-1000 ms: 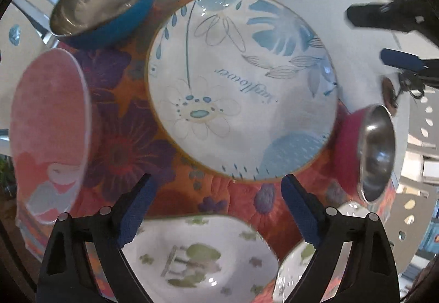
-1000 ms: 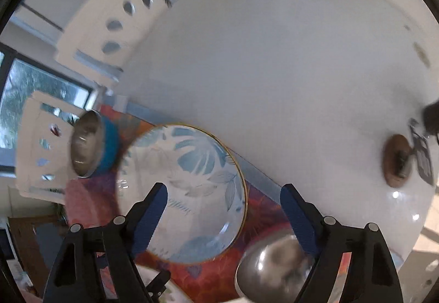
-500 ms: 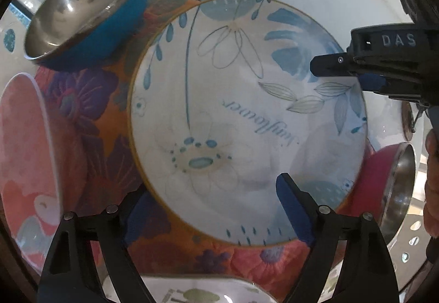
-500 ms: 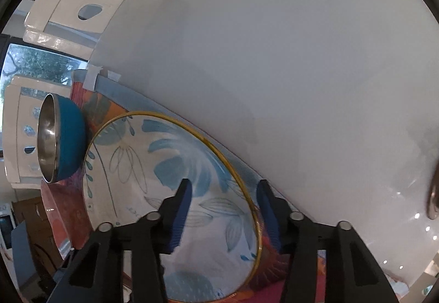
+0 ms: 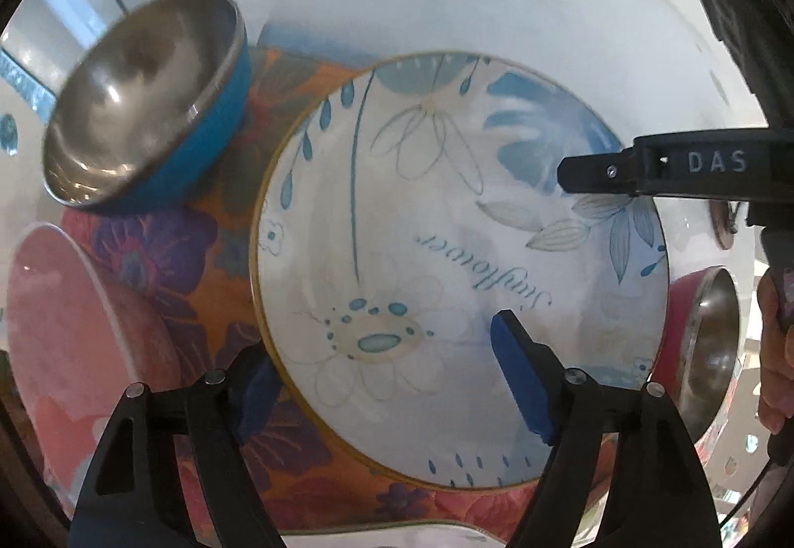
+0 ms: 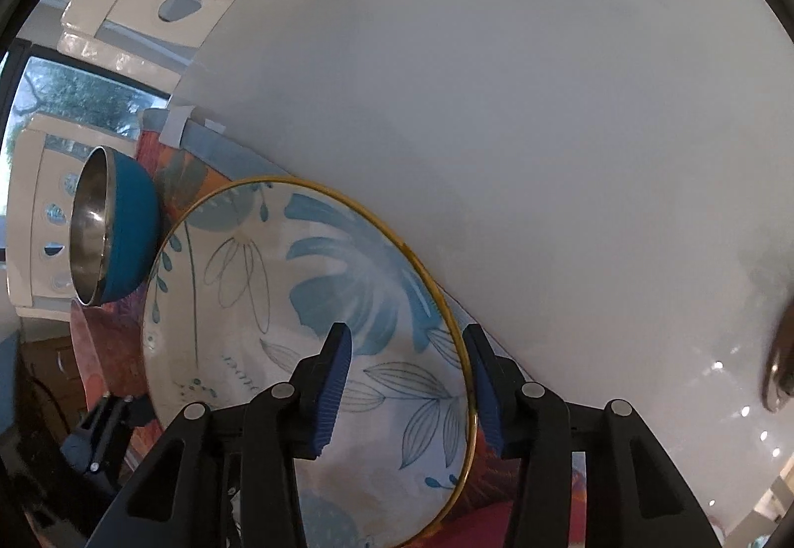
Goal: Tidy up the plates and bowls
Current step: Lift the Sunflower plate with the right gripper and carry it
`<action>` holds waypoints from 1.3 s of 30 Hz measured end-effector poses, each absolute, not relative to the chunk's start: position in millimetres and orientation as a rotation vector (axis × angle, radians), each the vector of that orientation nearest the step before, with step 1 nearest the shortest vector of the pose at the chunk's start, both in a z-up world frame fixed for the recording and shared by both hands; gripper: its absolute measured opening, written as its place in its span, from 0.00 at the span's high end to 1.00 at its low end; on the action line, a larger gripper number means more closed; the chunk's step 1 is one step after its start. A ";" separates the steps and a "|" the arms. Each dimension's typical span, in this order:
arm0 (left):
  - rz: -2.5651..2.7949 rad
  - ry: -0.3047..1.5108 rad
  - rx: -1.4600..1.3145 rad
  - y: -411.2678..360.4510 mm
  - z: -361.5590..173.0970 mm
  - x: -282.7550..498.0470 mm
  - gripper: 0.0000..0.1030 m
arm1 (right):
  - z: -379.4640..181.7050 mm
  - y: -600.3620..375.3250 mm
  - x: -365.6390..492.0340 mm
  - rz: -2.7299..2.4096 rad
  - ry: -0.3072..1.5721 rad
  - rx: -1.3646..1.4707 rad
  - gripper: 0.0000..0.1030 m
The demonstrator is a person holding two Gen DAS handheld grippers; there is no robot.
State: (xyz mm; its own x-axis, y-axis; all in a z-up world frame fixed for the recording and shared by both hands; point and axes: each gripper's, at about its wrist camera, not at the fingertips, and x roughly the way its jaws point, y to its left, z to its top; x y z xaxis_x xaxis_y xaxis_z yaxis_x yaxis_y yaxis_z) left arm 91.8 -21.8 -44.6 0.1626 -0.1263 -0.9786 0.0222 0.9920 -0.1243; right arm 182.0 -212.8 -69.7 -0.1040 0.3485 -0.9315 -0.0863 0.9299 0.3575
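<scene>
The pink plate and red steel bowl are cut off at the edges; the blue steel bowl is motion-blurred.

Right tongs straddle the gold rim of the blue-flowered plate, blue bowl beside it.

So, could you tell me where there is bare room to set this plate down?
The white table beyond the plate is bare. The floral mat is crowded: blue bowl, pink plate, red bowl.
</scene>
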 end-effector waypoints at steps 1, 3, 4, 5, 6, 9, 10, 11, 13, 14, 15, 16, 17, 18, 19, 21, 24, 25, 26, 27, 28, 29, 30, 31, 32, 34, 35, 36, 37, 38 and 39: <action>-0.108 1.403 -0.093 -21.4 -42.2 92.0 0.25 | -65.9 -214.4 181.1 0.373 1.628 0.217 0.55; -0.116 1.395 -0.097 -17.7 -37.7 92.2 0.25 | -58.5 -218.4 178.9 0.378 1.617 0.244 0.55; -0.118 1.392 -0.096 -14.4 -36.9 90.5 0.25 | -54.1 -220.0 177.1 0.380 1.610 0.250 0.55; -0.119 1.390 -0.094 -12.3 -36.9 89.4 0.25 | -51.0 -221.7 175.1 0.382 1.606 0.249 0.55; -0.119 1.387 -0.093 -8.3 -37.4 90.3 0.25 | -46.0 -220.7 171.9 0.386 1.599 0.241 0.55; -0.127 1.379 -0.094 0.7 -25.6 90.3 0.25 | -35.6 -220.7 164.3 0.383 1.588 0.232 0.55; -0.131 1.376 -0.097 6.4 -19.4 92.1 0.25 | -33.2 -221.1 163.0 0.382 1.585 0.233 0.55; -0.139 1.372 -0.099 12.6 -16.8 87.4 0.25 | -32.1 -221.6 163.6 0.381 1.582 0.235 0.55; -0.148 1.366 -0.100 18.8 -13.5 85.2 0.25 | -27.6 -218.3 162.8 0.376 1.575 0.255 0.55; -0.149 1.361 -0.098 22.3 -9.6 83.1 0.25 | -24.2 -220.4 159.3 0.374 1.575 0.270 0.55; -0.151 1.356 -0.097 24.6 -7.1 81.1 0.25 | -20.8 -221.1 155.1 0.372 1.571 0.274 0.55; -0.154 1.351 -0.098 27.4 -4.3 78.6 0.25 | -18.2 -221.9 151.1 0.372 1.566 0.274 0.55; -0.155 1.349 -0.098 30.3 -2.9 78.9 0.25 | -17.4 -223.5 149.0 0.371 1.563 0.274 0.55; -0.159 1.346 -0.099 32.8 -0.4 78.4 0.25 | -12.7 -223.9 143.6 0.369 1.560 0.279 0.55; -0.161 1.346 -0.100 32.3 -0.1 79.0 0.25 | -8.1 -225.0 138.4 0.367 1.556 0.283 0.55; -0.172 1.341 -0.103 35.5 4.7 74.8 0.25 | -1.1 -221.7 130.4 0.368 1.543 0.282 0.55; -0.186 1.323 -0.086 36.8 9.0 64.2 0.25 | 6.4 -221.9 118.2 0.368 1.536 0.317 0.55; -0.191 1.317 -0.081 40.4 11.1 59.7 0.25 | 9.4 -220.7 112.0 0.368 1.532 0.337 0.55; -0.202 1.310 -0.076 40.2 15.1 48.5 0.25 | 12.5 -220.4 107.3 0.370 1.526 0.347 0.55; -0.209 1.308 -0.075 43.6 17.9 41.1 0.25 | 15.2 -216.3 102.8 0.373 1.517 0.356 0.55; -0.215 1.307 -0.074 48.0 21.3 31.1 0.25 | 18.8 -214.0 95.5 0.378 1.510 0.366 0.55; -0.216 1.306 -0.073 42.3 18.9 26.9 0.25 | 20.3 -212.0 91.1 0.381 1.506 0.374 0.55; -0.216 1.304 -0.074 44.7 18.7 26.3 0.26 | 22.9 -207.8 86.0 0.387 1.502 0.383 0.55; -0.216 1.300 -0.078 51.0 20.5 20.9 0.26 | 25.7 -204.6 79.0 0.394 1.498 0.391 0.55; -0.216 1.295 -0.081 49.8 23.2 13.1 0.26 | 28.2 -200.7 73.6 0.399 1.494 0.396 0.55; -0.218 1.288 -0.085 56.8 27.0 1.4 0.26 | 35.1 -191.7 59.8 0.412 1.487 0.404 0.55; -0.223 1.285 -0.086 61.4 28.3 -4.2 0.26 | 37.0 -186.8 55.5 0.415 1.484 0.403 0.55; -0.229 1.283 -0.088 68.0 30.4 -11.7 0.26 | 41.9 -181.8 47.5 0.420 1.481 0.404 0.55; -0.233 1.280 -0.091 73.5 31.8 -18.6 0.26 | 45.4 -176.9 42.1 0.426 1.480 0.407 0.55; -0.235 1.276 -0.095 79.3 33.2 -24.0 0.26 | 50.0 -170.9 34.9 0.436 1.475 0.412 0.55; -0.237 1.269 -0.104 86.9 35.0 -30.0 0.26 | 52.5 -168.1 31.2 0.441 1.475 0.417 0.55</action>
State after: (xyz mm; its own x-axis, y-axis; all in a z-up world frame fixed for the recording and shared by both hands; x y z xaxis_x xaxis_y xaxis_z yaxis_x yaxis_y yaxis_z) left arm -30.0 86.9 35.0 0.2766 -0.2334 -0.9322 0.1184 0.9709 -0.2079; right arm 31.2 -168.1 52.5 0.0453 0.5244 -0.8502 -0.0287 0.8514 0.5237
